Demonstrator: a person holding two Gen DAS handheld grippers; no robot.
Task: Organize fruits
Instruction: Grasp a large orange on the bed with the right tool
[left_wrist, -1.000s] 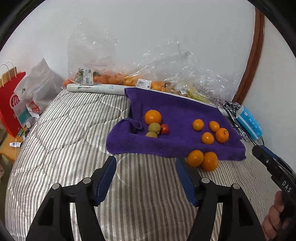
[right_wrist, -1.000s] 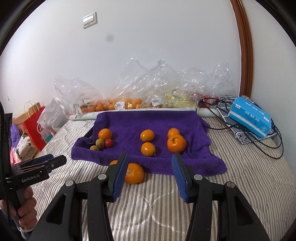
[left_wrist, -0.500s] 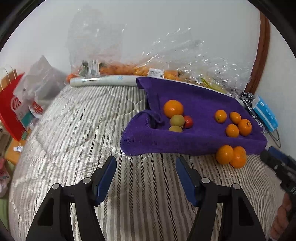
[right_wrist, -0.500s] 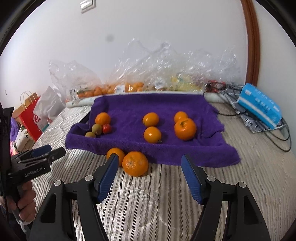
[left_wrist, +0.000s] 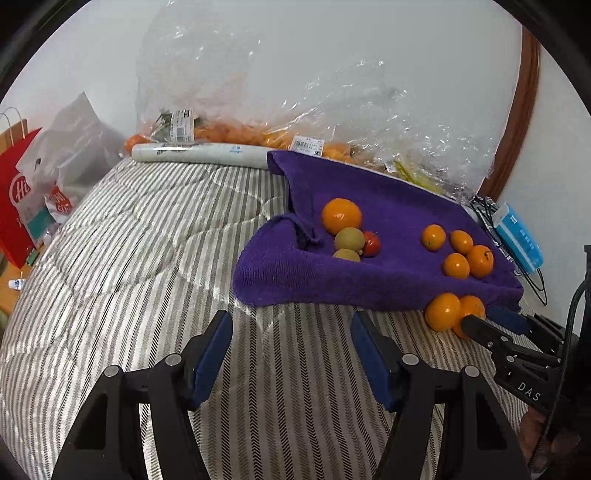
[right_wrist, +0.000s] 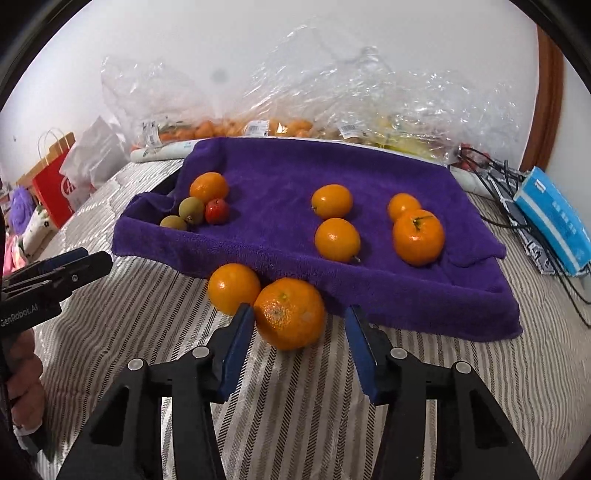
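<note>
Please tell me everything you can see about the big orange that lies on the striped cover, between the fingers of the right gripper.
The big orange is round, with dimpled peel and a small pale stem scar facing up. It lies on the striped cover, off the purple towel but against its front edge, touching a smaller smooth orange. The right hand-held gripper has just been closing around it; its left pad looks to touch the peel, while the right pad stands clear.

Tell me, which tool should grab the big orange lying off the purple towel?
The right tool. Its jaws have just been closing around the big orange, though the pads don't clearly press it yet. The left tool is open over bare bedding, farther away.
</note>
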